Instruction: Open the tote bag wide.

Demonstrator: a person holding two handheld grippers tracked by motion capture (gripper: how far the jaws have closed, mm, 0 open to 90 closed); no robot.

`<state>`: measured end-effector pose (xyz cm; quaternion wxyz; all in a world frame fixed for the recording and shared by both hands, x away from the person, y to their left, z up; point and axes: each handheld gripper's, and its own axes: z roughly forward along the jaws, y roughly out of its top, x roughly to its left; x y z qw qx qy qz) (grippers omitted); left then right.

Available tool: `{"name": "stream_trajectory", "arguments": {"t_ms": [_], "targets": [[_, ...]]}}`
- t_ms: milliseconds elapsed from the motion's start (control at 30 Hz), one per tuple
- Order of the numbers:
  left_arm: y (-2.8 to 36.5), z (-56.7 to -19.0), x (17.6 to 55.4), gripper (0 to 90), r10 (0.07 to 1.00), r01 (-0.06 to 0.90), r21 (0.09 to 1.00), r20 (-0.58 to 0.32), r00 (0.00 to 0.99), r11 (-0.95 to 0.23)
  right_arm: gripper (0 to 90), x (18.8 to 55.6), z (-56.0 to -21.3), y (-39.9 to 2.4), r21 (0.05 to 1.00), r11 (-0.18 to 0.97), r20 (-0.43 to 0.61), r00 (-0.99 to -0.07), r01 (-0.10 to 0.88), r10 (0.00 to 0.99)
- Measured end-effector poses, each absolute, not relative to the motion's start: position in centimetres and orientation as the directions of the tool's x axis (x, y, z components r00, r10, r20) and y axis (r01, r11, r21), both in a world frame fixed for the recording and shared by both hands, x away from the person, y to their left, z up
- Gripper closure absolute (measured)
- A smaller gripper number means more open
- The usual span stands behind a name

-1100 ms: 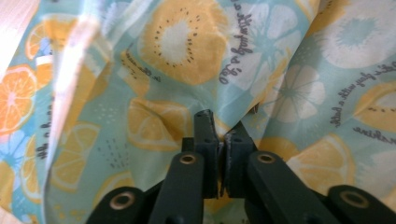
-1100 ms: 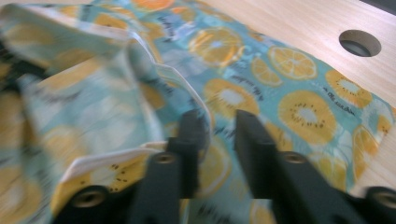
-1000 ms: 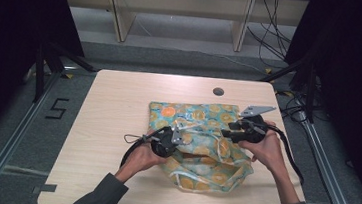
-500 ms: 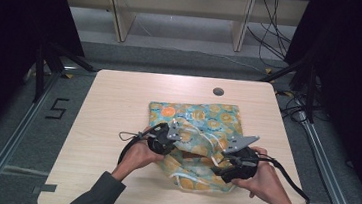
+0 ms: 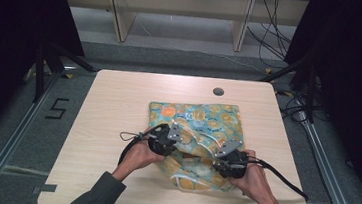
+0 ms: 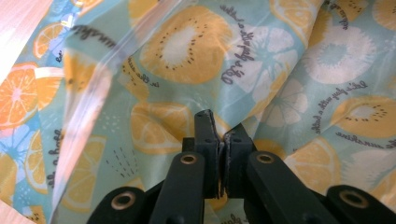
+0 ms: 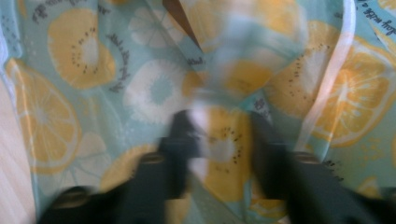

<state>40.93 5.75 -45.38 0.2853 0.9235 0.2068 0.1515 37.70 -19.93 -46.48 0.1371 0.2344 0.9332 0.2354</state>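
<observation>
Fruit-print bag (image 5: pixel 201 134) lies on the tabletop (image 5: pixel 118 106) just ahead of my hands, its far half flat and squarish, its near half bunched up between the two claws. My left claw (image 6: pixel 219 135) is pinched shut on a fold of the fabric at the bag's near-left side, and I see cloth caught between the black pads. My right claw (image 7: pixel 219 140) sits at the near-right corner with its jaws astride a ridge of cloth; they have just been closing, but the picture is blurred and I cannot tell whether the pads press on it yet. The fabric runs across from one claw to the other, so I judge the coming pull goes sideways. It is thin, pale teal, printed with orange and lemon slices, with a clear plastic strip (image 6: pixel 98 88) along one edge.
</observation>
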Motion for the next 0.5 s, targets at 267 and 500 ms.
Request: {"name": "stream_trajectory", "arguments": {"t_ms": [267, 500], "targets": [[5.5, -45.8, 39.8, 88.9, 0.442, 0.278, 0.579, 0.162, 0.882, -0.767, 89.8, 38.0, -42.4, -22.9, 0.642, 0.674, -0.136, -0.811, 0.366, 0.569], [6.9, -42.3, 36.3, 89.5, 0.393, 0.229, 0.677, 0.097, 0.914, -0.700, 90.0, 43.0, -38.8, -27.0, 0.759, 0.517, -0.096, -0.717, 0.396, 0.691]]}}
